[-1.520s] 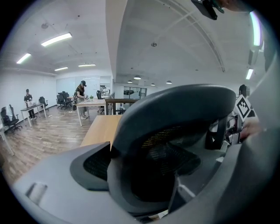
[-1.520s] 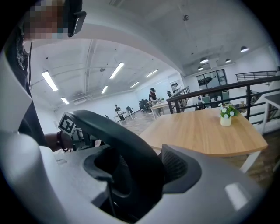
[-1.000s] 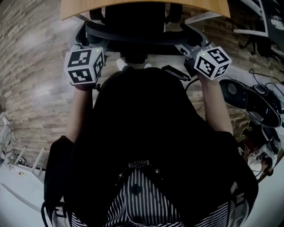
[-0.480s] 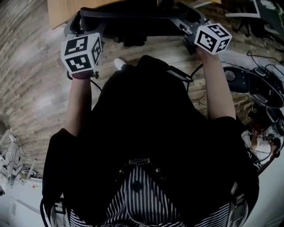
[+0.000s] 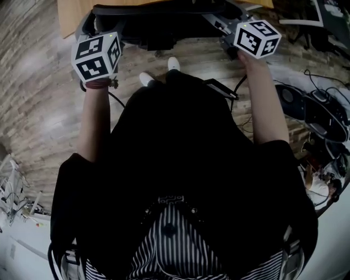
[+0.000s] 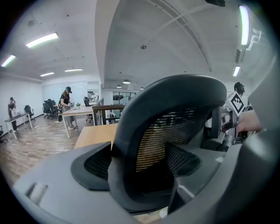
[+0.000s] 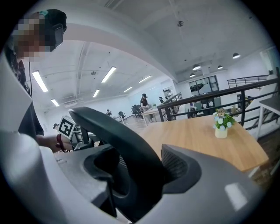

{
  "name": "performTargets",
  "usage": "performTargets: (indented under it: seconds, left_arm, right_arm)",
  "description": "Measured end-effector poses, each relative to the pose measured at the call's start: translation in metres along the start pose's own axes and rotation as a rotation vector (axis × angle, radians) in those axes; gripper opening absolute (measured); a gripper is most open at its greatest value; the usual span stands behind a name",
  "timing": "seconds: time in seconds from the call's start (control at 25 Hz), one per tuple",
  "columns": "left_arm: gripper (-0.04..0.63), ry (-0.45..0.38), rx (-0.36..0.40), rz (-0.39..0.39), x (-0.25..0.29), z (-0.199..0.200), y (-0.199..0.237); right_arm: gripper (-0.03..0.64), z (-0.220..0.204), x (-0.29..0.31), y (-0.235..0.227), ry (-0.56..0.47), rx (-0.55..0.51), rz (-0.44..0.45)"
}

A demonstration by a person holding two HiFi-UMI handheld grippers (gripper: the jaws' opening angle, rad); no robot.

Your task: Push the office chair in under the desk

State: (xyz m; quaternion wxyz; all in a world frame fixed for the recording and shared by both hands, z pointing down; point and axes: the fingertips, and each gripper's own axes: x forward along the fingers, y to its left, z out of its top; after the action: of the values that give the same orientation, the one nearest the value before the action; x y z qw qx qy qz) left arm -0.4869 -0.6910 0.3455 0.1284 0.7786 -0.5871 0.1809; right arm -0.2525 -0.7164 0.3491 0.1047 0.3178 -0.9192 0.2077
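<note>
The black office chair shows only its curved back rim [image 5: 158, 11] at the top of the head view, against the wooden desk [image 5: 68, 19]. My left gripper [image 5: 87, 26] sits on the rim's left end and my right gripper [image 5: 221, 23] on its right end. In the left gripper view the mesh back [image 6: 166, 131] fills the space between the wide-set jaws of the left gripper [image 6: 140, 166], pads against it. In the right gripper view the rim [image 7: 127, 140] runs between the right gripper's [image 7: 140, 170] jaws, with the desk top [image 7: 205, 135] just behind.
A small pot of flowers [image 7: 222, 124] stands on the desk. Cables and black gear [image 5: 311, 115] lie on the floor at the right, white frames [image 5: 16, 197] at the lower left. A dark railing [image 7: 218, 98] runs behind the desk. People [image 6: 66, 105] stand at far desks.
Both grippers and the chair back have moved toward the desk, up the head view. More of the chair is hidden under the desk top. The person's feet have stepped forward.
</note>
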Motion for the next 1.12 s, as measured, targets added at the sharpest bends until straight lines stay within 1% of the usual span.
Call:
performTargets:
  seconds: [0.48,0.72,0.88,1.0,1.12]
  left_arm:
    - [0.374,-0.015,-0.022,0.052,0.032,0.012,0.003]
    - [0.374,-0.013,-0.019,0.057,0.050,0.019,0.013]
    - [0.374,-0.015,-0.025,0.061,0.066,0.027,0.024]
    - [0.377,-0.027,-0.039,0.080,0.076,0.031,0.032]
    - [0.377,-0.034,-0.054,0.088,0.086,0.033,0.036]
  right_arm:
    - [0.302,0.017,0.020,-0.037,-0.013,-0.028,0.027]
    - [0.302,0.027,0.037,-0.051,-0.017,-0.036,0.024]
    - [0.302,0.037,0.052,-0.061,-0.027,-0.037,0.010]
    - [0.305,0.043,0.061,-0.067,-0.035,-0.038,-0.006]
    - [0.314,0.044,0.066,-0.077,-0.016,-0.028,-0.023]
